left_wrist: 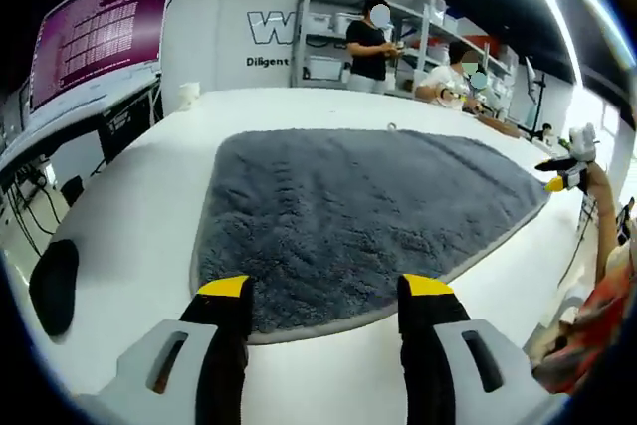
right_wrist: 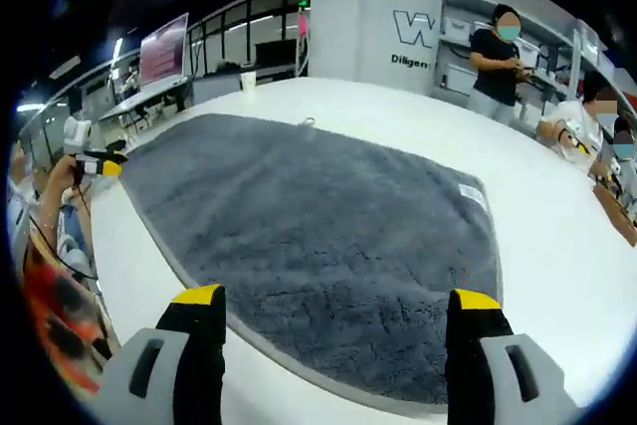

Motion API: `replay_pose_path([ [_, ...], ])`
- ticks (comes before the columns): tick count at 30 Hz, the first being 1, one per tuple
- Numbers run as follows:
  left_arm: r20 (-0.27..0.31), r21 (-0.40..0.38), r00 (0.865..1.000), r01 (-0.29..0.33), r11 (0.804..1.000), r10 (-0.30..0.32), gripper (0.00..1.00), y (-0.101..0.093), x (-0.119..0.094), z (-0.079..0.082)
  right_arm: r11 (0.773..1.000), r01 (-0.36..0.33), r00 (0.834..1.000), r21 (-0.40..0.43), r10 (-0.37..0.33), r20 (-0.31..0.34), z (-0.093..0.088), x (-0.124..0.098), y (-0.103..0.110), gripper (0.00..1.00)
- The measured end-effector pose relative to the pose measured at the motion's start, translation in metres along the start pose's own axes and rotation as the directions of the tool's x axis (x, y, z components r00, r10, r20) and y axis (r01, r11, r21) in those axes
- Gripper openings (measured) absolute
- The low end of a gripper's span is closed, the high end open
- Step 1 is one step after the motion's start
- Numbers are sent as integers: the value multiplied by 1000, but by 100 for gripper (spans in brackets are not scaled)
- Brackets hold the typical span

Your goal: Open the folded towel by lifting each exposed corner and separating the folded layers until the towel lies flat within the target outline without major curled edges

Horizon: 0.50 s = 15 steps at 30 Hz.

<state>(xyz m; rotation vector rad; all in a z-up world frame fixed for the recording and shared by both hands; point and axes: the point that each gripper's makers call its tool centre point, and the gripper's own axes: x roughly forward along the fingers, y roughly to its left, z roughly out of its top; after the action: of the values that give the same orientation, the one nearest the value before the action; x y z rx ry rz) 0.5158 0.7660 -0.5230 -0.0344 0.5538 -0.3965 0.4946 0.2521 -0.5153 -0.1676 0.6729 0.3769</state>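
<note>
grey towel (left_wrist: pixel 368 216) lies spread flat on the white counter (left_wrist: pixel 139 206), its sewn label (right_wrist: pixel 472 195) facing up. left claw (left_wrist: pixel 326 291) spread wide, empty, above the near edge. right claw (right_wrist: pixel 338 298) likewise spread, empty.

The grey towel (right_wrist: pixel 318 236) lies spread flat on the white table (right_wrist: pixel 557 236), right gripper (right_wrist: pixel 333 311) jaws apart above its near edge.

A lab or tech workshop: a long white counter (left_wrist: pixel 129 206), metal shelving (left_wrist: pixel 328 32) stacked with bins against the far wall, a large screen (left_wrist: pixel 100 32) of text at far left, monitors and cables beside it, people (right_wrist: pixel 498 57) working at the far right
</note>
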Motion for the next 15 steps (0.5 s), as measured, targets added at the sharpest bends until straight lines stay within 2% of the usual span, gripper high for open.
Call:
replay_pose_path([
  [4, 29, -27, 1000, 4, 1000, -3, 74, -4, 5, 6, 999, 12, 1000, 36, -11, -17, -9, 8, -9, 89],
  [6, 46, -27, 998, -39, 999, 40, 78, 1, 10, 10, 998, 48, 998, 44, -46, -41, -17, 11, -18, 89],
  [8, 58, -35, 993, -103, 994, 105, 78, 10, 14, 12, 996, 83, 994, 37, -81, -74, -23, 12, -23, 90],
  [12, 46, -21, 992, -114, 993, 115, 77, 9, 20, 10, 997, 61, 996, 54, -58, -62, -24, 14, -20, 90],
  [15, 22, 14, 990, -142, 990, 142, 73, 13, 20, 8, 996, 60, 997, 66, -56, -60, -26, 14, -21, 90],
])
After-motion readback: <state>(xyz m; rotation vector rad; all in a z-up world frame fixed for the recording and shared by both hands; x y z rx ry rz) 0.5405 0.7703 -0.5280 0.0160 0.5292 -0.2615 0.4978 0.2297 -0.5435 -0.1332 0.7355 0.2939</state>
